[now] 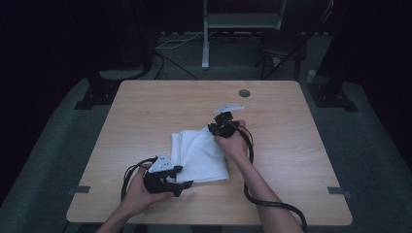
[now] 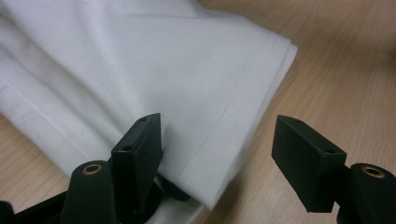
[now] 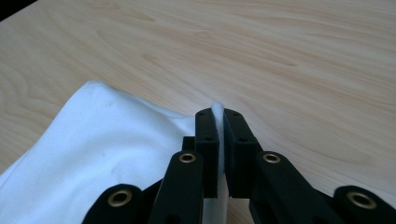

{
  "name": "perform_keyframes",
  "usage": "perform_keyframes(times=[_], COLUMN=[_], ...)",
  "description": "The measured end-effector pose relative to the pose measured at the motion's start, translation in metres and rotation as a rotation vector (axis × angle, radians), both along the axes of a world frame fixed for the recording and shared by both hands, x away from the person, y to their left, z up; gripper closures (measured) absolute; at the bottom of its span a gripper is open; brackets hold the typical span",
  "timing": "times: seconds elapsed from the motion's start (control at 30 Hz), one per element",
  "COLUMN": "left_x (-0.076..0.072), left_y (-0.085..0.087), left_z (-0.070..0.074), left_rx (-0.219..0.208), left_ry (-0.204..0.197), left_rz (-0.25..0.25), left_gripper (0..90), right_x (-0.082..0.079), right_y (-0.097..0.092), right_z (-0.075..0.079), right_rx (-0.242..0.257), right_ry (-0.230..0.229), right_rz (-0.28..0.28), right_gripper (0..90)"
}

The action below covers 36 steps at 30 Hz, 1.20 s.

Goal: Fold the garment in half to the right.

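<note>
A folded white cloth (image 1: 201, 153) lies in the middle of the light wooden table (image 1: 160, 102). At its near left corner is my left gripper (image 1: 182, 177), held low over the table. Its jaws (image 2: 219, 158) stand open on either side of the cloth's hemmed corner (image 2: 224, 116), and the pads do not press on it. My right gripper (image 1: 214, 128) is at the cloth's far right corner. There it (image 3: 217, 116) is shut on a thin pinch of the white cloth (image 3: 102, 154), which pokes up between the pads.
A round cable hole (image 1: 244, 92) sits near the table's far edge. A white stand (image 1: 206, 34) and a dark chair (image 1: 282, 48) are on the floor beyond the table. The right gripper's black cable (image 1: 272, 204) trails off the near edge.
</note>
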State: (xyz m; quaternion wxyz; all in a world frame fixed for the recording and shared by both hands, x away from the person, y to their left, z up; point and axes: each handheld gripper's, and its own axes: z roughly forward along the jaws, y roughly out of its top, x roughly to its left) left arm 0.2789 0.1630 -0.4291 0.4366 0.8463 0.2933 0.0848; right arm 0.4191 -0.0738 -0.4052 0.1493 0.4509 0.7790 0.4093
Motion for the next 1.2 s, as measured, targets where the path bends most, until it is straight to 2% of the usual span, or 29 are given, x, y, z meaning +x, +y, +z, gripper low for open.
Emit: perform_keyframes(times=[0.13,0.23,0.4,0.53,0.67,0.7,0.8,0.83,0.97,1.03,1.1,1.2], left_x=[0.001,0.003,0.006,0.006,0.005,0.005,0.007,0.008,0.014,0.016,0.018,0.021], left_y=[-0.008,-0.017,-0.029,-0.031,-0.027,-0.025,-0.021,-0.021,-0.022,-0.025,-0.026,-0.028], left_z=[0.0,0.0,-0.001,-0.002,0.003,0.006,0.01,0.01,0.007,0.003,0.001,0.001], left_rx=[-0.005,-0.019,-0.021,-0.03,-0.056,-0.07,-0.106,-0.11,-0.118,-0.11,-0.106,-0.11], left_ry=[0.0,0.002,-0.003,-0.011,-0.04,-0.052,-0.07,-0.073,-0.059,-0.052,-0.055,-0.065], left_rz=[-0.017,-0.035,-0.047,-0.043,-0.027,-0.019,0.011,0.017,0.036,0.037,0.036,0.042], left_gripper=[33.2,33.4,33.7,33.8,33.7,33.7,33.6,33.5,33.6,33.7,33.6,33.7], right_x=[-0.003,-0.005,-0.006,-0.006,-0.006,-0.006,-0.009,-0.009,-0.008,-0.004,0.002,0.008], right_y=[-0.014,-0.034,-0.057,-0.063,-0.063,-0.063,-0.06,-0.057,-0.044,-0.035,-0.025,-0.017], right_z=[0.002,0.004,0.004,0.002,0.003,0.005,0.016,0.022,0.036,0.037,0.034,0.026], right_rx=[-0.05,-0.073,-0.096,-0.098,-0.096,-0.095,-0.076,-0.064,-0.017,0.01,0.01,0.016], right_ry=[-0.017,-0.021,-0.019,-0.014,-0.024,-0.032,-0.071,-0.099,-0.153,-0.135,-0.112,-0.083], right_rz=[-0.026,-0.056,-0.088,-0.092,-0.086,-0.083,-0.081,-0.072,-0.021,0.019,0.041,0.039], right_gripper=[85.8,85.8,85.6,84.5,76.2,71.6,59.8,54.4,45.7,43.2,41.0,38.7])
